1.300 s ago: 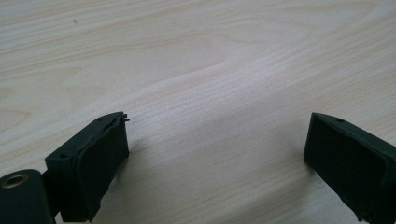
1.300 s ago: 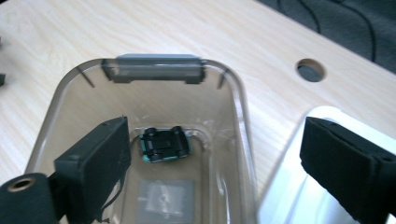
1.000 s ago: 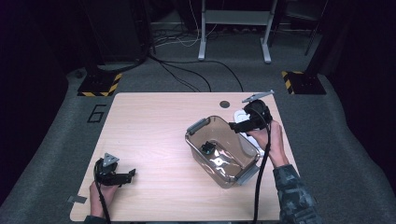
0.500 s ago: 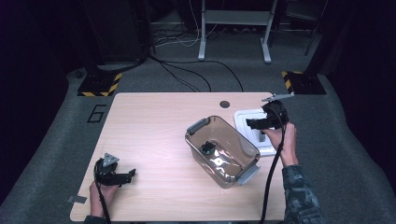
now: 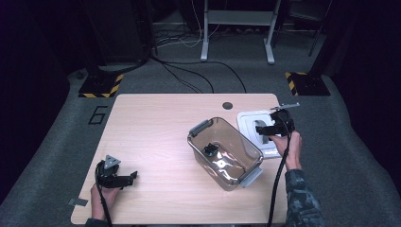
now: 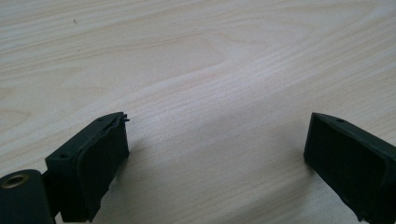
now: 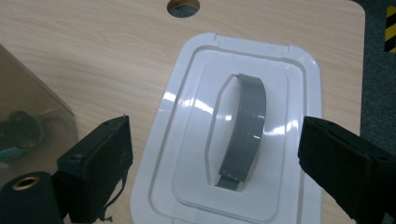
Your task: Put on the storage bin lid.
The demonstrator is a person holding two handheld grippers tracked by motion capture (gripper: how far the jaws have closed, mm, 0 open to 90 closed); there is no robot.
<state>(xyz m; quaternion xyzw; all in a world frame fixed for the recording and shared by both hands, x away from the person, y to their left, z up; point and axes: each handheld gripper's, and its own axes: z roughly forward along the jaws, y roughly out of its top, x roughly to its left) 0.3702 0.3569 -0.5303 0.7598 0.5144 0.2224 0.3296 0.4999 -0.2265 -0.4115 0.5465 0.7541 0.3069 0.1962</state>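
Right claw [image 5: 267, 128] hovers wide open, jaws just narrowing slightly with nothing between them, over the white lid [image 7: 238, 140] lying flat on the desk [image 5: 156, 142] beside the clear bin [image 5: 226, 152], likely lining up on its grey handle [image 7: 243, 133]; left claw [image 5: 126, 178] rests open, empty.

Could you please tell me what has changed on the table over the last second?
The right gripper carried the white lid off the clear container to the table on its right, then let it go; its jaws have just been closing slightly, empty, above the lid's grey handle. The left gripper, open, kept still.
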